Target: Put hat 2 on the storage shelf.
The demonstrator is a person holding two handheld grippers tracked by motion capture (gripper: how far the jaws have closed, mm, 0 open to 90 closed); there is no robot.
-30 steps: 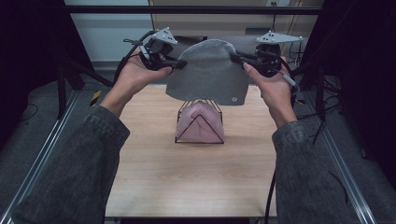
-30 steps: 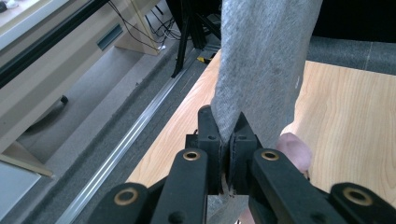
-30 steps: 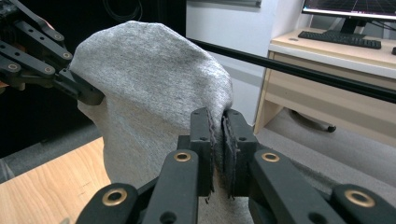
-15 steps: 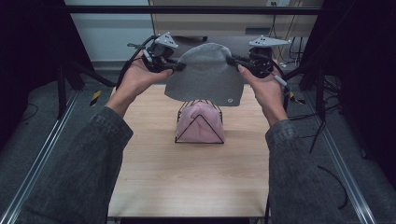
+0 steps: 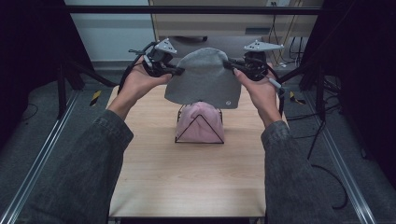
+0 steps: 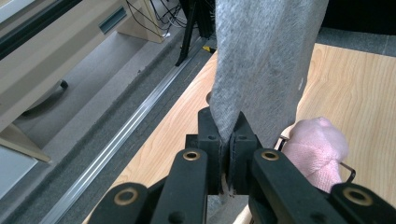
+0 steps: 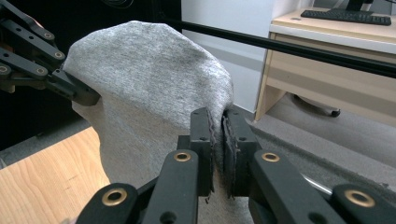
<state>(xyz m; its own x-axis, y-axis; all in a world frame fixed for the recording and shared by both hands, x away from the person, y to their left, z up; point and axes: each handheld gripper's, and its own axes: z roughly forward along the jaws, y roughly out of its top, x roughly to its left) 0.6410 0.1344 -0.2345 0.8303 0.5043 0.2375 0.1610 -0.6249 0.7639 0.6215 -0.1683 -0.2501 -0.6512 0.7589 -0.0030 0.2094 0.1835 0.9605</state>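
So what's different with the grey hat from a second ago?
Not much. The grey hat has dropped slightly toward the pink hat on the wire stand, and the right gripper has come in closer. Nothing was grabbed or let go: the left gripper and the right one still pinch the grey hat's sides. The pink hat, stand and table stayed put.

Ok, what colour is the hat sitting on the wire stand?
Pale pink. The hat on the black wire stand shows best in the high view.
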